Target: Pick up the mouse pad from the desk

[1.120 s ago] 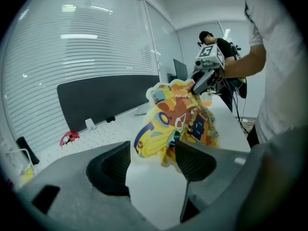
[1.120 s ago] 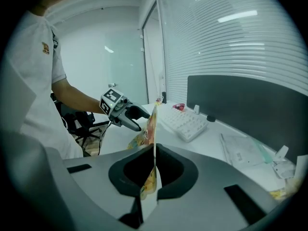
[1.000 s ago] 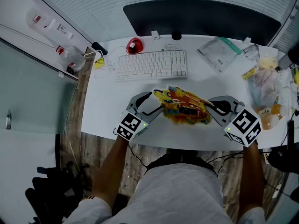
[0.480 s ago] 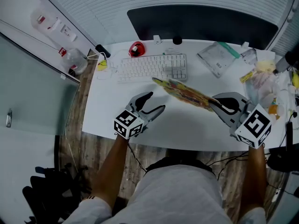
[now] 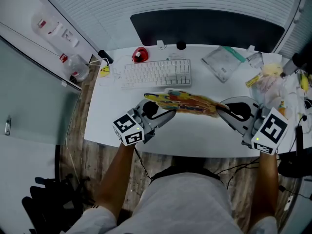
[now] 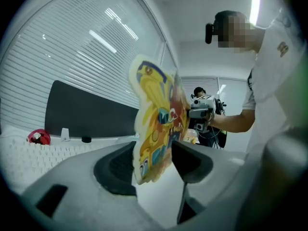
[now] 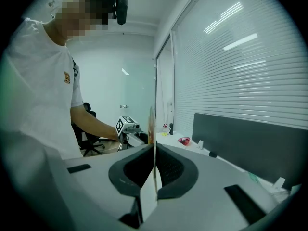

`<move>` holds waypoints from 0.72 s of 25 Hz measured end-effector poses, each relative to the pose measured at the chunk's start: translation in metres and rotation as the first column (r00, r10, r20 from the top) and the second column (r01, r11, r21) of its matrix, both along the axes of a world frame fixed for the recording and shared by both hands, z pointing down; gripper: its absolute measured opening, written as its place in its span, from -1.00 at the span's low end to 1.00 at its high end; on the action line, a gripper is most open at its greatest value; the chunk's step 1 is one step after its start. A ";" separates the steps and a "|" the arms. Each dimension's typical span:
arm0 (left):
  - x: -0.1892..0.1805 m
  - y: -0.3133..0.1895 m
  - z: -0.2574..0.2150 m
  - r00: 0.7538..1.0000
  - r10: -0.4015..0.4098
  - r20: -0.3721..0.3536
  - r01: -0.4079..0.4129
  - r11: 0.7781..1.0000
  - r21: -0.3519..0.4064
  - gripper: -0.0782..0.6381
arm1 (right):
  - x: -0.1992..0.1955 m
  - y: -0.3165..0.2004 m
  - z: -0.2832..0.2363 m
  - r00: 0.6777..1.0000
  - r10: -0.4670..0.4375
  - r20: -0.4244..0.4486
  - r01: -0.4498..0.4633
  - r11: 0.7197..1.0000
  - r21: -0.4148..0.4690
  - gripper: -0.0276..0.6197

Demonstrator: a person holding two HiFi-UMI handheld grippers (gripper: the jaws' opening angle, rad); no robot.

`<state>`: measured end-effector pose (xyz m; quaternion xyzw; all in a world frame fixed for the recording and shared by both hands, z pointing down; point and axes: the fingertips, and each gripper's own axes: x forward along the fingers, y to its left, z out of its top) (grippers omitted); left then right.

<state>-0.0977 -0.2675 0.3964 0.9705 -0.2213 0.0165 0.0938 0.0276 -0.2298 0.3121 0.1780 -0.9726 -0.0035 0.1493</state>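
The mouse pad (image 5: 187,101), a thin sheet printed in yellow and orange, hangs in the air above the white desk (image 5: 204,135). My right gripper (image 5: 220,109) is shut on its right edge; the right gripper view shows the pad edge-on (image 7: 153,129), pinched between the pads of the right gripper (image 7: 154,165). My left gripper (image 5: 161,108) has its jaws around the pad's left end. They have just been closing. In the left gripper view the pad (image 6: 156,124) stands between the left gripper's (image 6: 151,160) pads with a gap still showing on the right side.
A white keyboard (image 5: 156,72) and a red mouse (image 5: 140,55) lie behind the pad. Plastic bags (image 5: 224,57) and packets (image 5: 270,82) crowd the desk's right end. A dark partition (image 5: 207,28) bounds the back edge.
The right gripper lifted the pad off the desk. The left gripper, apart from the pad half a second ago, has risen and now has the pad's left end between its jaws.
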 end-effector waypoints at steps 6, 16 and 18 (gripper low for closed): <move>0.001 -0.008 -0.014 0.992 -0.118 0.050 0.115 0.992 0.052 -0.57 | 0.011 -0.020 0.004 0.986 0.162 0.034 -0.162 0.987 0.004 -0.86; 0.007 0.004 -0.040 0.967 -0.227 0.114 0.218 0.972 0.086 -0.68 | 0.026 -0.032 0.008 0.924 0.350 0.151 -0.350 0.936 -0.031 -0.86; 0.007 0.007 -0.047 0.966 -0.232 0.116 0.221 0.970 0.099 -0.68 | 0.028 -0.032 0.007 0.915 0.368 0.167 -0.368 0.929 -0.033 -0.86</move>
